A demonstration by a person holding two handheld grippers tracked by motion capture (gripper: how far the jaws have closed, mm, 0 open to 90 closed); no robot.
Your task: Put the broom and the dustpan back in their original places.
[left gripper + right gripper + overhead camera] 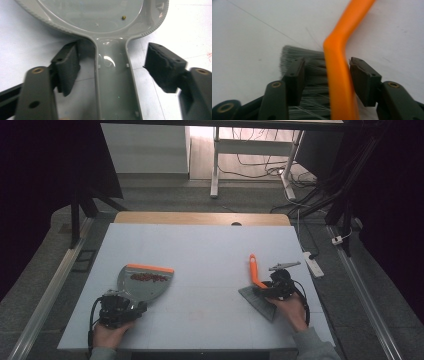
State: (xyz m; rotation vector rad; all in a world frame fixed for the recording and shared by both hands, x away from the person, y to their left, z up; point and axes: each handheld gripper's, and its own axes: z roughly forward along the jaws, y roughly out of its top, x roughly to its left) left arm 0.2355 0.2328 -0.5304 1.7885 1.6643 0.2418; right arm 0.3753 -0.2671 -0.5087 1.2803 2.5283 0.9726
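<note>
A grey dustpan [145, 281] with an orange front lip lies at the left of the table, a patch of red crumbs [148, 277] inside it. My left gripper [119, 309] is open, its jaws on either side of the dustpan's handle [112, 82] with gaps on both sides. At the right lies a brush [256, 272] with an orange handle [339, 82] and grey bristles [294, 53]. My right gripper [276, 287] straddles that handle, open: the right pad [364, 80] sits close against it, the left pad [295, 80] stands apart over the bristles.
The light table [200, 250] has a wooden strip along its far edge. A white power strip [313, 264] lies off the table's right side. Desk legs and cables stand on the floor beyond. A small brass-coloured speck [123, 17] rests in the dustpan bowl.
</note>
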